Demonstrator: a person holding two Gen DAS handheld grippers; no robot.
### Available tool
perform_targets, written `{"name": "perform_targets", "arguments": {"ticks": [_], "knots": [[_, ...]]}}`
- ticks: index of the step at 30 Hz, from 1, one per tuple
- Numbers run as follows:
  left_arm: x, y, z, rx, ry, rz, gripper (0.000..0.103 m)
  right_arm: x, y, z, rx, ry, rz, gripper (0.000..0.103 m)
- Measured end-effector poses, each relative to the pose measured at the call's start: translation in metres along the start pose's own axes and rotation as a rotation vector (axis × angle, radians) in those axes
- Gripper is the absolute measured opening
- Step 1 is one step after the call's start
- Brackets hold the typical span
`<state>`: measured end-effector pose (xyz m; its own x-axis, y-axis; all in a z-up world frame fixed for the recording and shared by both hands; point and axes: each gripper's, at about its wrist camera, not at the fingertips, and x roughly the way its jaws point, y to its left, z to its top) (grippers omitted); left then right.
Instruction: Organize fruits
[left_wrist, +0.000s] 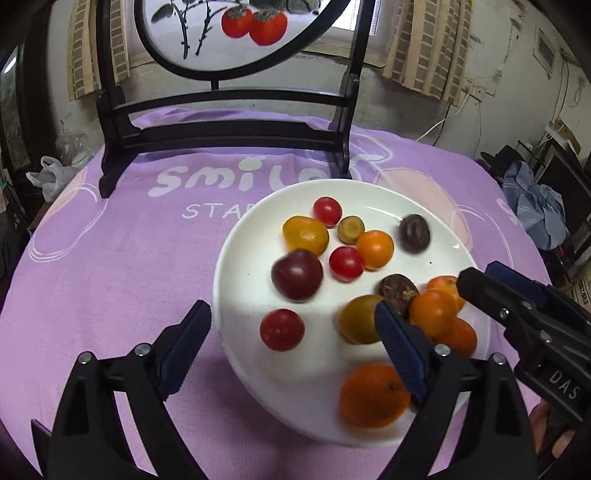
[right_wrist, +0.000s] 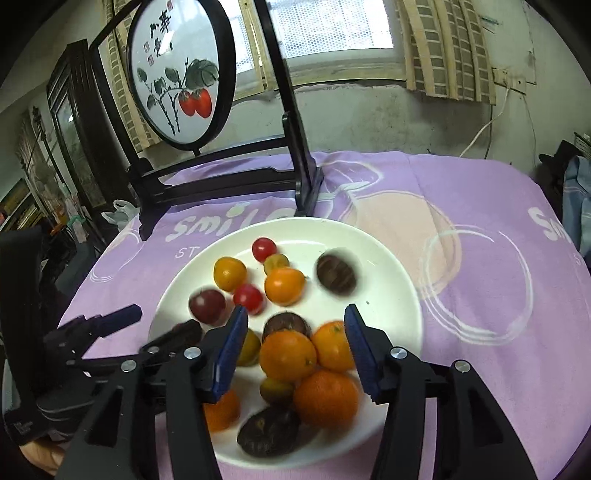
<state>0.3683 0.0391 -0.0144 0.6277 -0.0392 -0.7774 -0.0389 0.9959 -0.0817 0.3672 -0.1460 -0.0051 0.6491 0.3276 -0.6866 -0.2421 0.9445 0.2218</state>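
Both the left hand-held gripper (left_wrist: 291, 343) and right hand-held gripper (right_wrist: 295, 350) are held spread, empty, above the plate (right_wrist: 399, 295). Between the right fingers, a firm, smooth orange (right_wrist: 287, 355) is best pinched across its middle.

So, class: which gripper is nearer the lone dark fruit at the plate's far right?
Right. The right gripper hovers open over the oranges just short of the dark fruit; the left gripper sits at the plate's opposite side.

fruits (left_wrist: 375, 249) on plate (left_wrist: 240, 266), screen (left_wrist: 225, 122) behind
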Motion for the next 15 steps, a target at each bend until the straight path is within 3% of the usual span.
{"name": "perform_targets", "arguments": {"ticks": [2, 6, 15], "knots": [[-0.013, 0.000, -0.006, -0.001, -0.011, 0.012, 0.093, -0.014, -0.004, -0.009, 0.016, -0.011, 0.018, 0.061], [-0.037, 0.003, -0.022, -0.013, -0.018, 0.005, 0.094, -0.044, -0.004, -0.030, -0.007, -0.032, 0.007, 0.063], [-0.076, 0.018, -0.102, -0.055, 0.010, 0.054, 0.097, -0.077, -0.004, -0.099, -0.049, 0.044, -0.063, 0.065]]}}
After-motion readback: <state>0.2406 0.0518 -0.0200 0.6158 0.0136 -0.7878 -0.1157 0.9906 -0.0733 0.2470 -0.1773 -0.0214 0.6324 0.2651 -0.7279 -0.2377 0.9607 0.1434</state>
